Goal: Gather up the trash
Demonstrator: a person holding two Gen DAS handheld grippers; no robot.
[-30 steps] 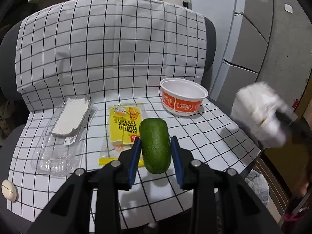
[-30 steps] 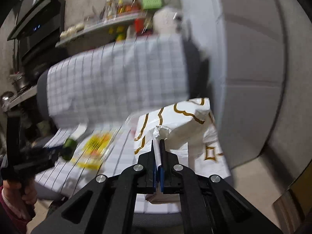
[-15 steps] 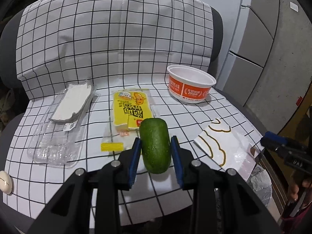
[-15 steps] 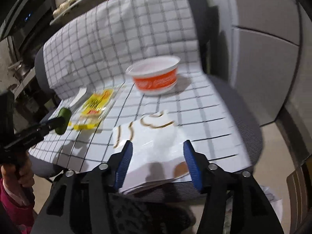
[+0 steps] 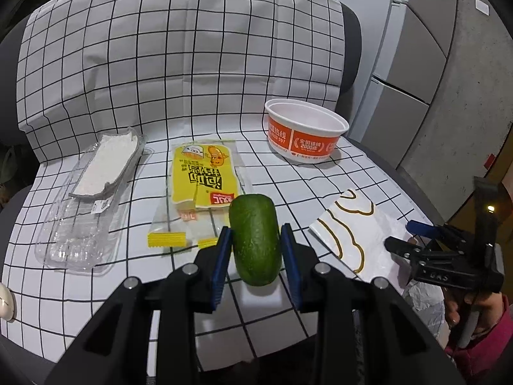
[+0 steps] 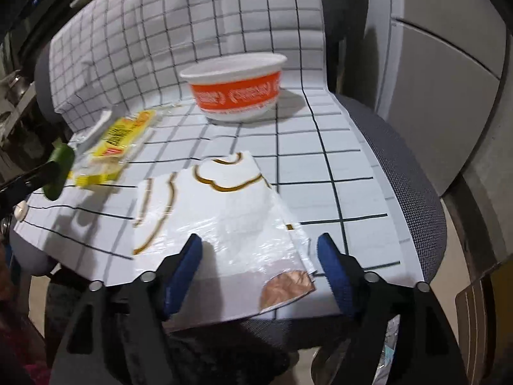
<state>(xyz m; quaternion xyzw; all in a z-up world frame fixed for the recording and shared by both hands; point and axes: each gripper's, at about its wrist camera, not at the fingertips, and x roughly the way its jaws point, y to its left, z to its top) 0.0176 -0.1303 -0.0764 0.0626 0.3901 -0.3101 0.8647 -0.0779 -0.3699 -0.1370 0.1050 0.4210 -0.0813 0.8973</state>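
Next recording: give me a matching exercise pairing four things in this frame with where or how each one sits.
Things:
1. green avocado
2. orange-and-white paper bowl
3. white wrapper with gold outlines
4. clear plastic tray

States:
A. flat at the seat's near edge, before the open right gripper
B. upright near the backrest
C. clamped in the left gripper
D. far left of the seat

Pairs: 1-C, 2-B, 3-A, 4-D
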